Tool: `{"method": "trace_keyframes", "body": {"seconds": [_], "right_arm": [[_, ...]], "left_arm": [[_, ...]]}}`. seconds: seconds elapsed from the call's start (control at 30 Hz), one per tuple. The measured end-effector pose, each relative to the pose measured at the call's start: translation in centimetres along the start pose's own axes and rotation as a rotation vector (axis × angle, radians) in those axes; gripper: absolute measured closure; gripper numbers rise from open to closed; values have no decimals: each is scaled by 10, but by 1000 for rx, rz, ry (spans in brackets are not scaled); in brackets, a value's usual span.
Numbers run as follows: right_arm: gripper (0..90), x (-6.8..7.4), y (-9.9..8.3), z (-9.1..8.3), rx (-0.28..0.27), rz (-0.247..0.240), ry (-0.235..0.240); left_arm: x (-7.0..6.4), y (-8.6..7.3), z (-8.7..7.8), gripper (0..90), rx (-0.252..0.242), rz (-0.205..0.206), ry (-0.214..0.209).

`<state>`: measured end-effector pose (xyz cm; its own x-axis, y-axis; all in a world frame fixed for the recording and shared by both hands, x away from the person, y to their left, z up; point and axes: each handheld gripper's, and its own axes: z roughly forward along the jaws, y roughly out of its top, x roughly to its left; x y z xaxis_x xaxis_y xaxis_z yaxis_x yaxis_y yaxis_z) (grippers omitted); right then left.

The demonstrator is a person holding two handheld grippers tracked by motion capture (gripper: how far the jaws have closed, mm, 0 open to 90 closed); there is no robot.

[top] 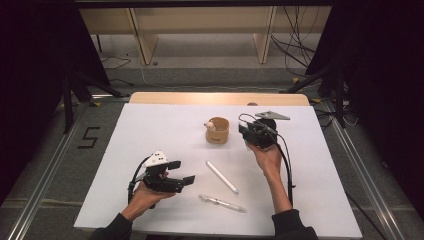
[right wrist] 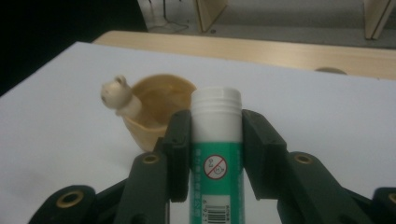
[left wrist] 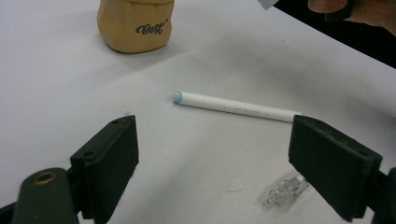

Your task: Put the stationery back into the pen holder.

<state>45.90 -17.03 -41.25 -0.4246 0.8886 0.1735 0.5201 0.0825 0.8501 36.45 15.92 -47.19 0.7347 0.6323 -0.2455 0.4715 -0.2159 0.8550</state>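
A tan cup [top: 218, 131] [left wrist: 134, 24] [right wrist: 159, 109] with a small animal figure on its rim stands mid-table. My right gripper [top: 248, 131] [right wrist: 215, 135] hangs just right of the cup, shut on a green-and-white glue stick [right wrist: 216, 158] whose white threaded top points toward the cup. A white pen [top: 222, 177] [left wrist: 236, 107] lies on the white sheet in front of the cup. A clear pen [top: 222, 203] [left wrist: 286, 191] lies nearer the front edge. My left gripper [top: 182, 172] [left wrist: 212, 172] is open, low over the sheet, left of both pens with nothing between its jaws.
The white sheet [top: 150, 135] covers the wooden table [top: 220, 97]. Black stands [top: 70, 90] and cables [top: 300, 45] flank the table on the floor. Wooden shelving [top: 200, 35] stands behind.
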Motion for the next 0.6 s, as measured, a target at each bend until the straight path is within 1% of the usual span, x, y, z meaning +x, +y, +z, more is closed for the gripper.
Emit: {"method": "trace_keyframes", "body": {"seconds": [0.17, 0.37, 0.5, 0.6], "right_arm": [[655, 7, 13, 7, -34, -13, 22], [655, 16, 26, 15, -83, -32, 40], [655, 18, 32, 21, -109, -22, 56], [655, 19, 35, 25, -118, -17, 61]], "left_arm": [[-1, 0, 0, 157, -2, 10, -6], [-1, -1, 0, 157, -4, 5, -9], [-1, -1, 0, 157, -2, 3, -10], [-1, -1, 0, 157, -1, 4, -12]]}}
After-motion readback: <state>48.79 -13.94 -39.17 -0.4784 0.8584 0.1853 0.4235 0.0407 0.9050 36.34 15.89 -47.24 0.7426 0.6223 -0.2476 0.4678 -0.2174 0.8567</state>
